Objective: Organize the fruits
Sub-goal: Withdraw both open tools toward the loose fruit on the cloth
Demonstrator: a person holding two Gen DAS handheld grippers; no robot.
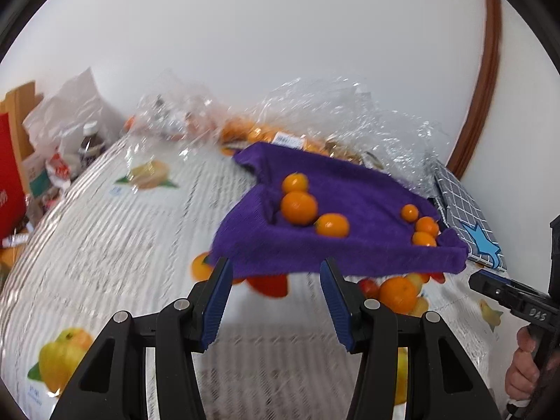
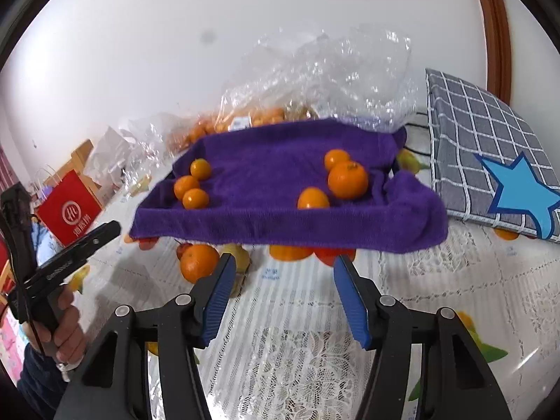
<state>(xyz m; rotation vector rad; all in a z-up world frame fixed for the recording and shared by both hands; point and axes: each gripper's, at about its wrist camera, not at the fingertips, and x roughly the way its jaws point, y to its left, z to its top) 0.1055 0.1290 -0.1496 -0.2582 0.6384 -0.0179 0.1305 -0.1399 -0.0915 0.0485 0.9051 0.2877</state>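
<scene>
The purple towel [image 2: 280, 189] serves as the reference landmark: it is draped over a raised support that is hidden beneath it, above a table [image 2: 455, 297] covered with a lace-and-fruit-print cloth. Six oranges rest on the towel in two groups of three: one group [image 2: 192, 183] toward the left gripper's side, the other group [image 2: 344, 178], which includes the largest orange, toward the right gripper's side. Further oranges [image 2: 197, 262] and reddish fruit lie on the table under the towel's near edge. Behind the towel sits a clear plastic bag [image 2: 315, 80] holding more oranges. A grey checked cushion [image 2: 490, 147] with a blue star lies beside the towel on its right. A red paper bag [image 2: 68, 210] stands well apart to the towel's left. The left gripper [image 1: 276, 273] is positioned just before the towel's near edge, jaws partly open, nothing between the pads. The right gripper [image 2: 283, 269] is likewise just before the near edge, jaws partly open and empty.
</scene>
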